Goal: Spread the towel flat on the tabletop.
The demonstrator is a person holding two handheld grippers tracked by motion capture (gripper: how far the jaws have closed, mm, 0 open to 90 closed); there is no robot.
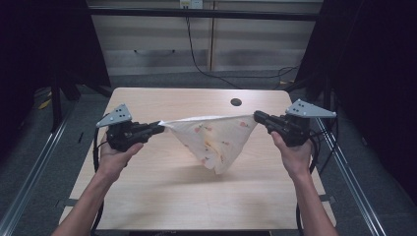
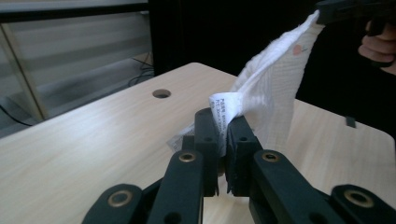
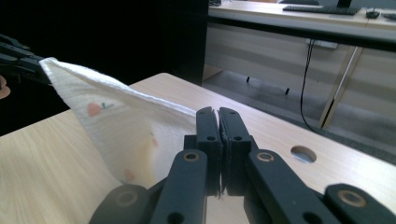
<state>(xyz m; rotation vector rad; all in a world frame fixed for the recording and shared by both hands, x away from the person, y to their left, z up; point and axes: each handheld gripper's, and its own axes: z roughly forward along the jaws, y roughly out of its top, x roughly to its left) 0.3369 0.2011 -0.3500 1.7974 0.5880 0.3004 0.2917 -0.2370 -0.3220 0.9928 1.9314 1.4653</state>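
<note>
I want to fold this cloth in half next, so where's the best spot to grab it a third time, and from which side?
Probably the hanging bottom tip of the cloth, taken from the person's side, jaws level. The left gripper and right gripper are each shut on an upper corner, stretching the top edge taut, so the cloth sags to one free point clear of the table.

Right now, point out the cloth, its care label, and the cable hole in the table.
cloth [image 1: 216, 140], high view, on the hanging printed middle.
care label [image 2: 225, 106], left gripper view, on the printed tag just above the jaws.
cable hole [image 1: 236, 102], high view, on the dark round opening in the tabletop.
</note>
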